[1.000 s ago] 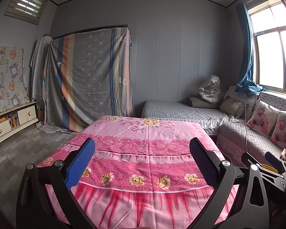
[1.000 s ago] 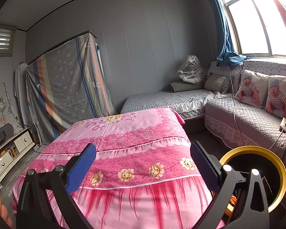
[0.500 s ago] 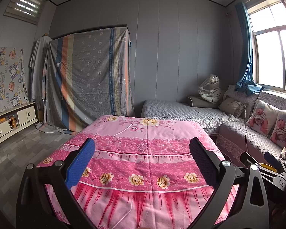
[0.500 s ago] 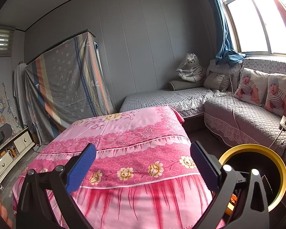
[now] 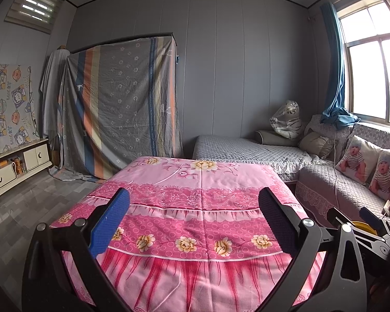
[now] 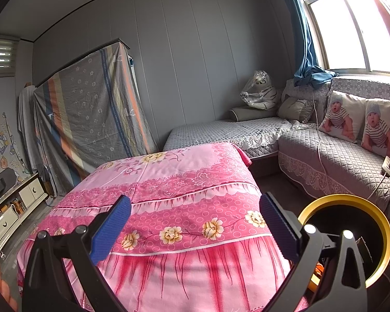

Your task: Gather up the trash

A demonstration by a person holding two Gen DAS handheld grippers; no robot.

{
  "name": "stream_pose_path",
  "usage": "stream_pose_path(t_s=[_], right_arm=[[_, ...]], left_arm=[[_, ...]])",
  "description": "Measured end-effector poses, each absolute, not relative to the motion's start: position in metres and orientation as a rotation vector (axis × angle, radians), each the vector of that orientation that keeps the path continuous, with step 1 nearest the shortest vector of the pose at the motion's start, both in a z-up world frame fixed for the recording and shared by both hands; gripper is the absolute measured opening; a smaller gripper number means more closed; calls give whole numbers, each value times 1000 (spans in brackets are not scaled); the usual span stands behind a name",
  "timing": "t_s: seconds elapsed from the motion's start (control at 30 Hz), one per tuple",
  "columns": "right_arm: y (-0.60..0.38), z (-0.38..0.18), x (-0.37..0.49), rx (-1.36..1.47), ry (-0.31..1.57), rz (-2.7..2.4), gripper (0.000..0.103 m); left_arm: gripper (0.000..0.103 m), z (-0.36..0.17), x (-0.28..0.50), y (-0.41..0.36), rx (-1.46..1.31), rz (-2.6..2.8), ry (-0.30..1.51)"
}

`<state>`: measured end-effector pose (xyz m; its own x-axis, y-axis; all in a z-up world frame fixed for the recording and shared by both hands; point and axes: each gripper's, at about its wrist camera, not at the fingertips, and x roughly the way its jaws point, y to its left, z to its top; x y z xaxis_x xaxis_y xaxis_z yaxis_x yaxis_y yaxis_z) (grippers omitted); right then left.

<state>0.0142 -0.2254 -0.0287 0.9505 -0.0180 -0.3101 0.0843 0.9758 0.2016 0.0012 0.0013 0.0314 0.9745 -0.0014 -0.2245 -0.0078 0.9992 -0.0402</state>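
Both tongs hovering, spread wide, gripping nothing.
Left tongs and right tongs are hanging over the pink floral counter; yellow-rimmed bin is sitting just right.

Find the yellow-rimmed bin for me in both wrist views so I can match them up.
Left wrist: only a sliver of the yellow-rimmed bin shows at the lower right, behind the right gripper.
Right wrist: the bin is large at the lower right, beside the pink-covered table, partly behind the gripper's frame.
Shared landmark: the baby-print cushions on the sofa.
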Motion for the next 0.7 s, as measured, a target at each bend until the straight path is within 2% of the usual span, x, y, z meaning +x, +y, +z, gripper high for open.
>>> stream_pose_path(t_s=[0.7], right_arm=[[-226, -38, 16, 217, 327, -47, 95]], left_arm=[[95, 30, 1, 6, -44, -18, 218]])
